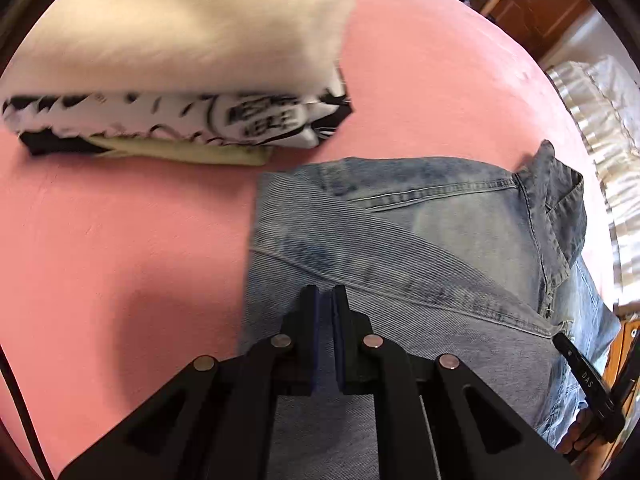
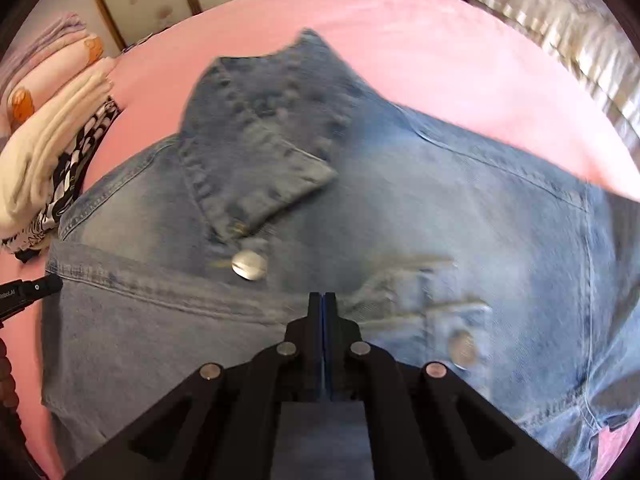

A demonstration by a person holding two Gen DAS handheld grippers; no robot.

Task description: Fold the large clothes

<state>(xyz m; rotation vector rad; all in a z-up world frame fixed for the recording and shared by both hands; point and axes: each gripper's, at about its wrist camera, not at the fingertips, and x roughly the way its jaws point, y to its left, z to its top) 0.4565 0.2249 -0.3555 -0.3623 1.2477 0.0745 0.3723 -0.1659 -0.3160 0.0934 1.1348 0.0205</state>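
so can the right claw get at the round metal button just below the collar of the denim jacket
Probably yes. The round metal button lies exposed on the faded blue denim jacket, just ahead and left of the right claw, with nothing over it. The claw is shut, so it would need to open first.

We see bright daylight on the pink bed. A soft dark shadow lies on it in the left view. The denim jacket looks smeared and blurry. Both pictures bend round, with black corners.
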